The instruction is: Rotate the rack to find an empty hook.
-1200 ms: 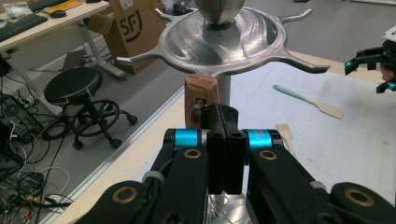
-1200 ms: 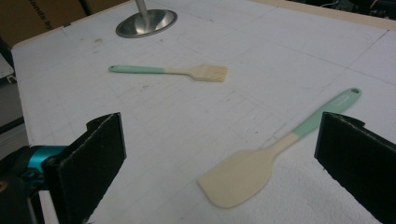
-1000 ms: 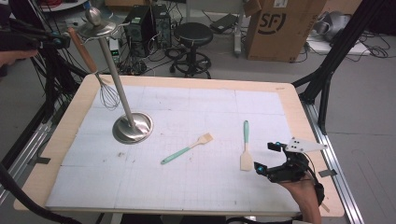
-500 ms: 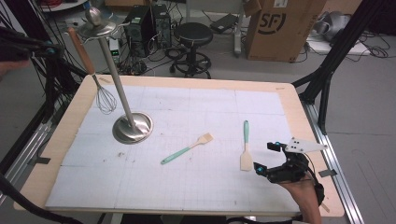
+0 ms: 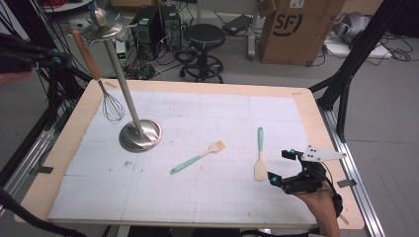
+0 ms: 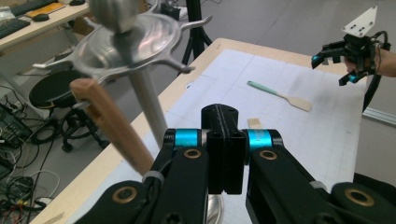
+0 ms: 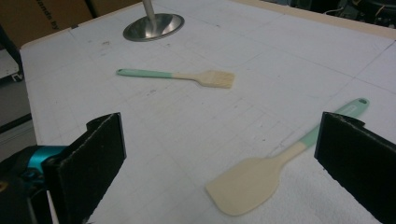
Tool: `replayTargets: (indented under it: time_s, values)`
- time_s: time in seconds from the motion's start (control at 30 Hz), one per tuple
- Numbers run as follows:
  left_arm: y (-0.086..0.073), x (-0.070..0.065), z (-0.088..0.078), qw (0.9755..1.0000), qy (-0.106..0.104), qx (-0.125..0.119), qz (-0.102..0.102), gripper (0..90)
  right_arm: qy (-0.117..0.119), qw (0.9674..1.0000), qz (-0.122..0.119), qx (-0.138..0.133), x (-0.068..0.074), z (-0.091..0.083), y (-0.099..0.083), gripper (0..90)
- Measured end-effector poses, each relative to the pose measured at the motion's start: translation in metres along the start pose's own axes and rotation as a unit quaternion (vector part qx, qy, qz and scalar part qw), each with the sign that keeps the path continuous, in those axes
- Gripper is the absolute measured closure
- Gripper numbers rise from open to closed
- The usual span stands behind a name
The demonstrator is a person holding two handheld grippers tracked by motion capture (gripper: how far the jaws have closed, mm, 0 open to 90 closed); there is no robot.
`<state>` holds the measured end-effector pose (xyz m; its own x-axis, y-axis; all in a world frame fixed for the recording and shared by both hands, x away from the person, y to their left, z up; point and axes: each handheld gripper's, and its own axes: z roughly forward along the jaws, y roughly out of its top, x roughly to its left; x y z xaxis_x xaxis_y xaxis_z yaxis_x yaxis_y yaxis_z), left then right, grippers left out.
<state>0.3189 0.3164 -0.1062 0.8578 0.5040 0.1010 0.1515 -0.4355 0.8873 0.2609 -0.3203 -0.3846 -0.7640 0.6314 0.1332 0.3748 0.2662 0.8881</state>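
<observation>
Steel rack (image 5: 140,133) holds whisk (image 5: 101,85); left gripper (image 6: 224,140) jaws pressed together (empty), right gripper (image 7: 219,163) jaws spread by spatula (image 7: 261,179).

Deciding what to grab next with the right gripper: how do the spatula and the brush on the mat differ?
The spatula ends in a flat, solid cream blade; the brush ends in a small bristle head. The spatula lies just ahead of the open right gripper; the brush lies farther off, toward the steel stand. In the high view the spatula points across the mat, the brush lies diagonally. Both have mint-green handles and lie flat, untouched.
</observation>
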Motion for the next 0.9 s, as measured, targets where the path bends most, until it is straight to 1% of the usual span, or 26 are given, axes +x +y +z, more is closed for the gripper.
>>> replayTargets:
  time_s: [0.23,0.4,0.5,0.73,0.9]
  values:
    - [0.010,-0.004,0.011,1.0000,-0.007,-0.004,0.002,90.0,0.001,1.0000,-0.001,-0.003,0.000,-0.001,0.001,0.6]
    - [0.016,-0.003,0.020,0.9999,-0.011,-0.005,0.001,90.0,0.002,1.0000,0.000,-0.002,0.000,-0.001,0.001,0.6]
    - [0.017,-0.002,0.025,0.9999,-0.011,-0.004,0.000,90.0,0.003,1.0000,-0.001,-0.001,0.000,0.000,0.000,0.6]
    - [0.018,0.005,0.033,1.0000,-0.005,-0.004,-0.006,90.0,0.002,1.0000,0.005,0.000,-0.002,-0.001,-0.002,0.6]
    - [0.016,0.011,0.036,0.9999,-0.004,-0.003,-0.010,90.0,0.000,1.0000,0.004,0.002,-0.003,-0.001,-0.003,0.6]
